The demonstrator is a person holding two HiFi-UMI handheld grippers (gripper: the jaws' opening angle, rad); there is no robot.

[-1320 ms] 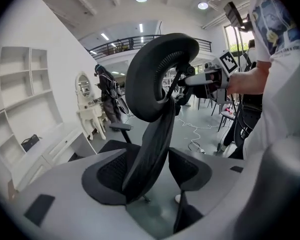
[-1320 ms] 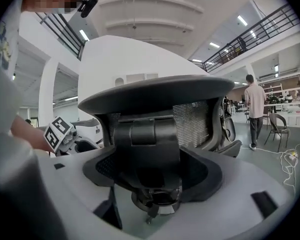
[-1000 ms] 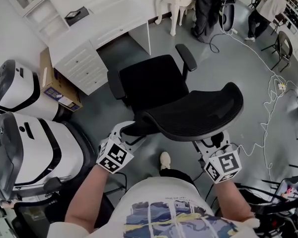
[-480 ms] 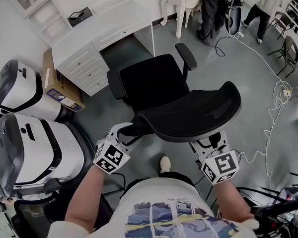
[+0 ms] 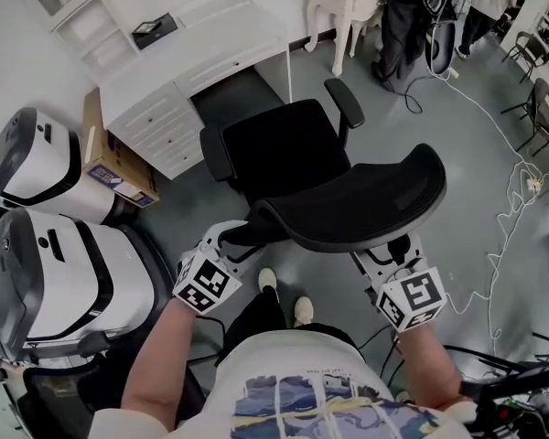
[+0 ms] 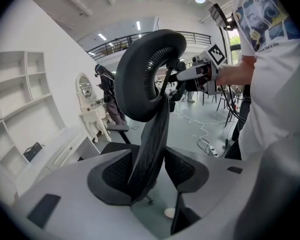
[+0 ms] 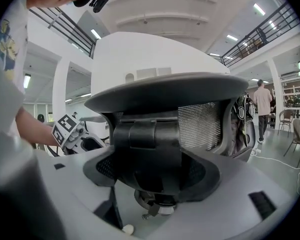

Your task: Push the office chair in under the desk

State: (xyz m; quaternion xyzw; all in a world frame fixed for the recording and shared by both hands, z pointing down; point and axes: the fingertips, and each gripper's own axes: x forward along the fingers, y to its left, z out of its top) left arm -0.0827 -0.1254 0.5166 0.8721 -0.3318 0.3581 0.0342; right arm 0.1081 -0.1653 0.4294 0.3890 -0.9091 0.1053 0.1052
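Though lined up with the gap (image 5: 233,90) under the surface (image 5: 210,35), sits well short of it: chair (image 5: 288,158). Grips backrest (image 5: 357,208) edge in left tongs (image 6: 150,173), just closed onto it; rear bracket (image 7: 147,149) in right tongs (image 7: 152,171). Reads as mid-push. Needs straight roll forward, armrests (image 5: 346,106) clearing drawers (image 5: 151,122).

- Office chair (image 5: 288,158): black, fine mesh weave on backrest.
- Desk (image 5: 210,39): white.
- Floor (image 5: 421,90): grey.
- Left gripper (image 5: 238,233), right gripper (image 5: 377,259): pale grey, with cubes carrying black-and-white square markers.
- Cardboard box (image 5: 110,158): brown.
- Shirt (image 5: 320,401): white, blue-and-yellow print.
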